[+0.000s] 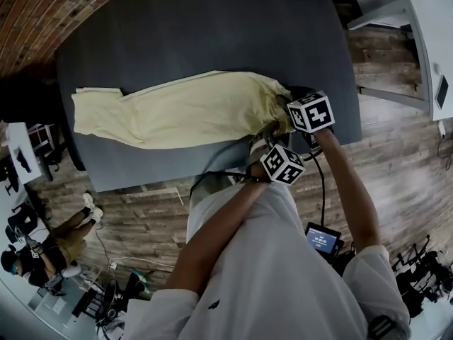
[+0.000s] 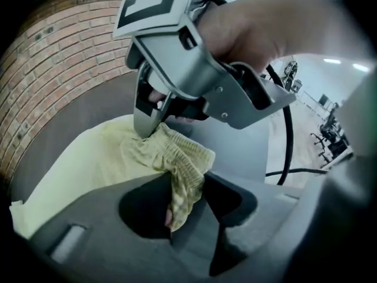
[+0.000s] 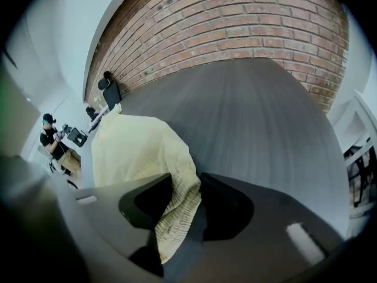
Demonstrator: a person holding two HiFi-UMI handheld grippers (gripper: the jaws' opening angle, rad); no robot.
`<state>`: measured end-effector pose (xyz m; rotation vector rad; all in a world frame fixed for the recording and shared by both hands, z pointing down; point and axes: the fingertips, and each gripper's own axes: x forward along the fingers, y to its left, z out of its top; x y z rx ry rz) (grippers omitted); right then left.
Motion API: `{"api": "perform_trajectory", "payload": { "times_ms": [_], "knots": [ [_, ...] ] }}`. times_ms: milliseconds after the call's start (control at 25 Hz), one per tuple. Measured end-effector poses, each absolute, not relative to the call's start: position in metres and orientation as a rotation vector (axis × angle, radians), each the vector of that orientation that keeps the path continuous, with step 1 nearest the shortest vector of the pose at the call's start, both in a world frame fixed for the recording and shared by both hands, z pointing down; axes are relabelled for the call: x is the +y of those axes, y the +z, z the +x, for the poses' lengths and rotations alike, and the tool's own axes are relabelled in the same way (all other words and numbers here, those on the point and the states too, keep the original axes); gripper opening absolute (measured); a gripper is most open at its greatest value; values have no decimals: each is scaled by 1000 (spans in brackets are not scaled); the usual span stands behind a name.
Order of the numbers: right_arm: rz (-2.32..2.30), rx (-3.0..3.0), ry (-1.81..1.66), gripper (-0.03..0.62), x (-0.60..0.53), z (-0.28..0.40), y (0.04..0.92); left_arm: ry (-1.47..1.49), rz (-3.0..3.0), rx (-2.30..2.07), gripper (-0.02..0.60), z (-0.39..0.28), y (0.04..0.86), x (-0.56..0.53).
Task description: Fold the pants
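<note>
The pale yellow cloth pants (image 1: 184, 108) are laid out long on the dark grey bench (image 1: 212, 20). Their bunched, ribbed waistband (image 2: 187, 158) is clamped in both the left tongs (image 2: 184, 204) and the right tongs (image 3: 177, 214). A fold seems to be just starting. Next, the waist end probably has to be lifted and carried over toward the leg ends.

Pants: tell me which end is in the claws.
The ribbed waistband end: it is pinched between the left claw and right claw. The leg end lies flat on the table, touched by neither.
</note>
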<state>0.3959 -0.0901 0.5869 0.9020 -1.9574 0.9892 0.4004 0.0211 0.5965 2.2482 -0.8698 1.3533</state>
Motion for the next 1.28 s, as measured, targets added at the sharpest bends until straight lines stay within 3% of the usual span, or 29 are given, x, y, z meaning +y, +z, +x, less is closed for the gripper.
{"api": "perform_trajectory", "payload": {
  "times_ms": [80, 200, 520, 800, 1120, 1280],
  "knots": [
    [872, -1950, 927, 141, -89, 397, 588, 1346, 2236, -859, 124, 400, 596, 20],
    [847, -1958, 928, 101, -85, 400, 586, 1285, 2187, -808, 73, 401, 592, 19],
    [929, -1977, 954, 51, -73, 440, 558, 1114, 2215, -709, 64, 434, 553, 30],
    [1027, -1945, 952, 44, -59, 494, 527, 1050, 2305, -594, 63, 476, 522, 40],
    [1076, -1907, 1001, 57, -43, 514, 516, 1026, 2341, -511, 63, 492, 502, 55],
    [1104, -1849, 1136, 172, -32, 513, 545, 1110, 2335, -462, 63, 486, 519, 70]
  ]
}}
